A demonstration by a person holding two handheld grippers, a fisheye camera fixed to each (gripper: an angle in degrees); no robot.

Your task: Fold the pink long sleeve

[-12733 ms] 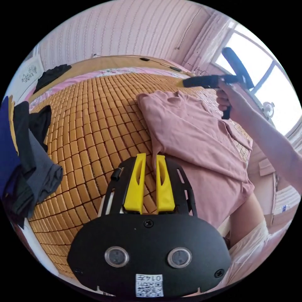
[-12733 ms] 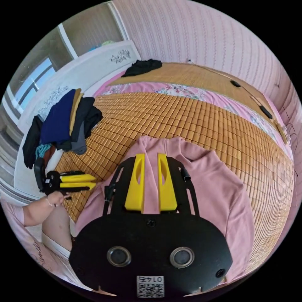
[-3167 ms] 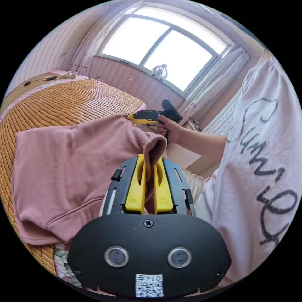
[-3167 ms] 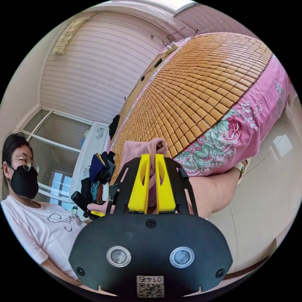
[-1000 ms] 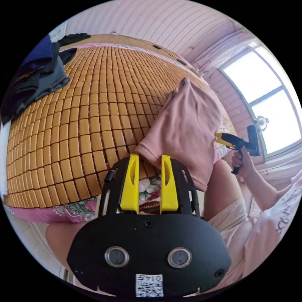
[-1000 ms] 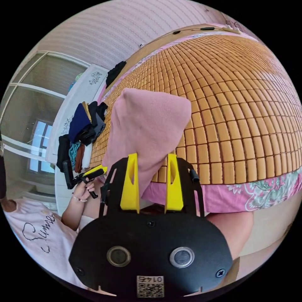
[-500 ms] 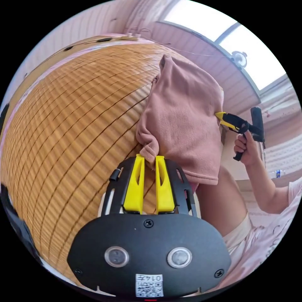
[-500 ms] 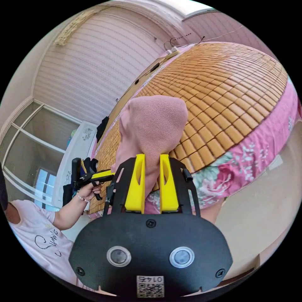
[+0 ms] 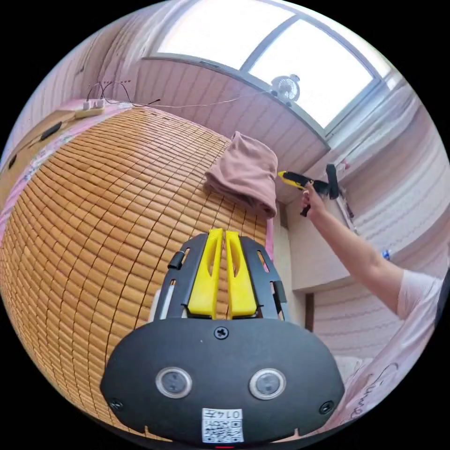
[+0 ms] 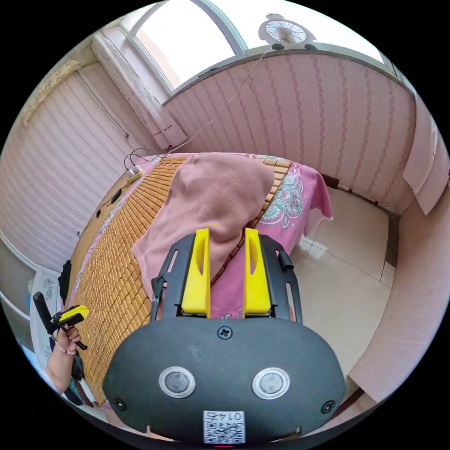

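Both grippers hold nothing: my left gripper has its jaws nearly together above the bamboo mat, my right gripper spread wide beside the folded pink long sleeve at the mat's corner.

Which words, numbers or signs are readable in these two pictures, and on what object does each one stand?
First sticker, on the black body of the left claw: a square code under small digits, too small and seemingly reversed to read.
Second sticker, on the body of the right claw: the same kind, not readable.
White shirt of the person: dark cursive lettering, cut off at the picture's edge, not readable.
No other text is legible.
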